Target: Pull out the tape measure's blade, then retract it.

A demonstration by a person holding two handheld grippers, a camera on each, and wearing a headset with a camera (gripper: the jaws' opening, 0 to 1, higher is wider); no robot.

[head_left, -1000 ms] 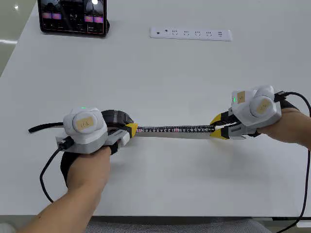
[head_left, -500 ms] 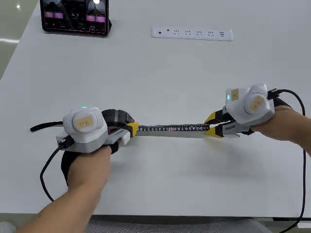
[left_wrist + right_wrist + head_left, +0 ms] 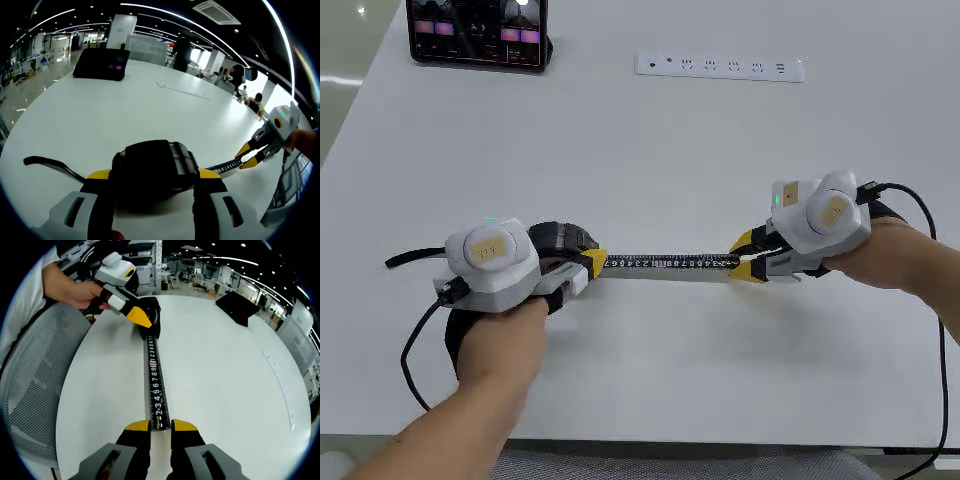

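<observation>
The black tape measure case [image 3: 560, 243] [image 3: 152, 170] [image 3: 151, 315] rests on the white table, with my left gripper [image 3: 588, 266] [image 3: 155, 176] shut on it. Its dark numbered blade [image 3: 670, 263] [image 3: 155, 385] [image 3: 225, 166] runs out flat to the right. My right gripper [image 3: 746, 259] [image 3: 161, 426] is shut on the blade's end hook. In the left gripper view the right gripper [image 3: 247, 155] comes in from the right; in the right gripper view the left gripper [image 3: 136, 313] sits at the far end of the blade.
A dark tablet [image 3: 478, 32] [image 3: 101, 64] stands at the back left. A white power strip [image 3: 720, 68] [image 3: 182, 90] lies at the back. A black strap [image 3: 415, 258] [image 3: 50, 165] trails left of the case. A mesh chair [image 3: 35, 375] is by the table's near edge.
My right gripper has moved left toward the case with the blade's end in it, so the exposed blade is shorter. The left gripper and case have stayed put.
</observation>
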